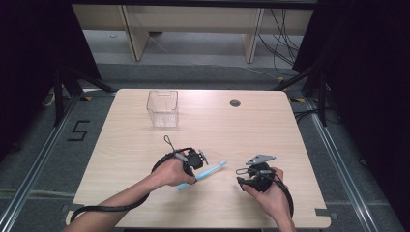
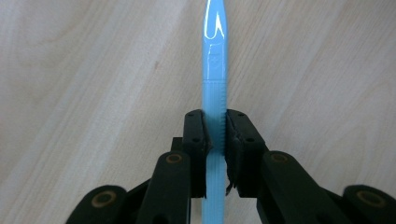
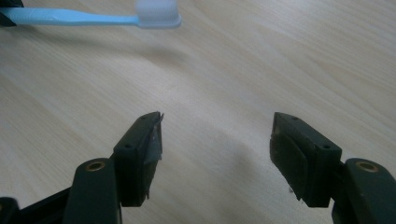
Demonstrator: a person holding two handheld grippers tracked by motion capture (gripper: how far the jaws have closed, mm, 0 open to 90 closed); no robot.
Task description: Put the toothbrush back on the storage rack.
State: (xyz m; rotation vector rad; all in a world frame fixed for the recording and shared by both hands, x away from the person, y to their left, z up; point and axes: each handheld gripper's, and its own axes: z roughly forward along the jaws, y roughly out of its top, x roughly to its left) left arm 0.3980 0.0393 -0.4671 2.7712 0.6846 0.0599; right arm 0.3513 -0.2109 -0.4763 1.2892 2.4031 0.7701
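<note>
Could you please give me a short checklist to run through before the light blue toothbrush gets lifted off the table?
1. Left tool closed on the light blue plastic toothbrush: ok, both pads press the handle.
2. Grip placement: ok, on the ribbed handle, away from the white bristle head.
3. Right tool clear of the brush: ok, open above bare wood.
4. Clear plastic box upright on the light wooden table: ok.
5. Path from brush to box: ok, bare table between them.
6. Grip firm enough to lift: cannot tell.
</note>
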